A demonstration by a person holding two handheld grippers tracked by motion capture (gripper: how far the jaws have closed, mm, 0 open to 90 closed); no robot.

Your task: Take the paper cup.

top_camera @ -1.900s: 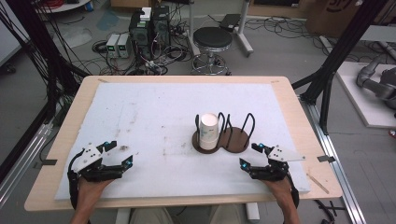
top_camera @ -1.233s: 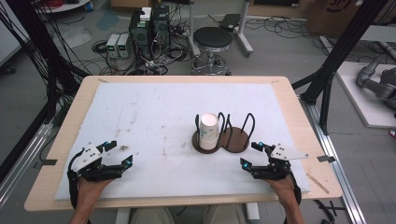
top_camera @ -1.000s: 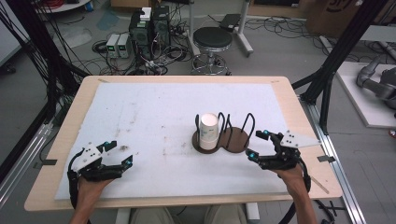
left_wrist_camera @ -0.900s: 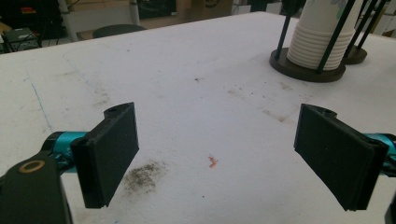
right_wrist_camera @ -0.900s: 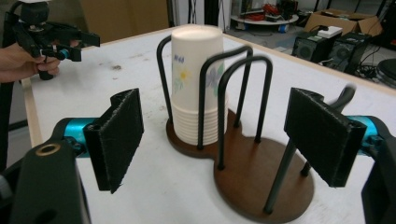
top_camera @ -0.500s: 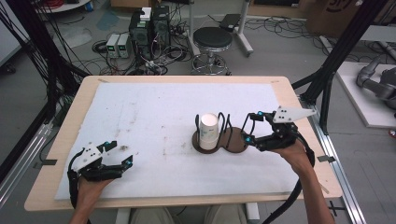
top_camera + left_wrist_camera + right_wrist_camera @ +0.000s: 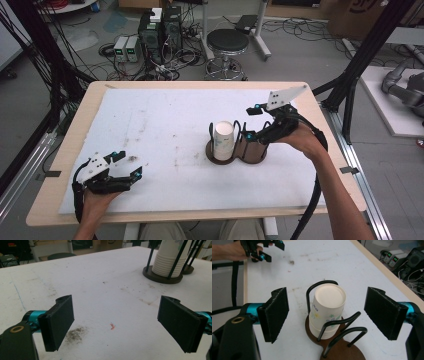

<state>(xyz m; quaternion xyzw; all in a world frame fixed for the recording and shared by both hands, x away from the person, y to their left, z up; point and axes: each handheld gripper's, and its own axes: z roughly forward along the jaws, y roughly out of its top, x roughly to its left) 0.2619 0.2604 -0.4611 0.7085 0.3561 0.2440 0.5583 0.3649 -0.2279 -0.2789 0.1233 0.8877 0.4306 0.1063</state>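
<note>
A stack of upturned white paper cups (image 7: 223, 140) with a faint floral print stands in one ring of a dark brown two-ring wooden holder with black wire uprights (image 7: 236, 149), set on the white padded surface (image 7: 165, 120) right of centre. The second ring of the holder, on the side toward the right gripper, holds nothing. The right gripper (image 7: 251, 124) is held above that vacant ring, just beside the cups, with its fingers (image 7: 274, 313) well apart and nothing between the pads; in the right gripper view the cup stack (image 7: 326, 311) lies between and beyond the two fingers, touching neither. The left gripper (image 7: 134, 168) rests low over the near left corner of the surface, well apart from the holder, its fingers (image 7: 59, 321) likewise spread wide with only bare surface between them. In the left gripper view, the cup stack (image 7: 167, 260) stands far off at the upper right. A dark smudge (image 7: 75, 333) marks the surface near the left finger.
</note>
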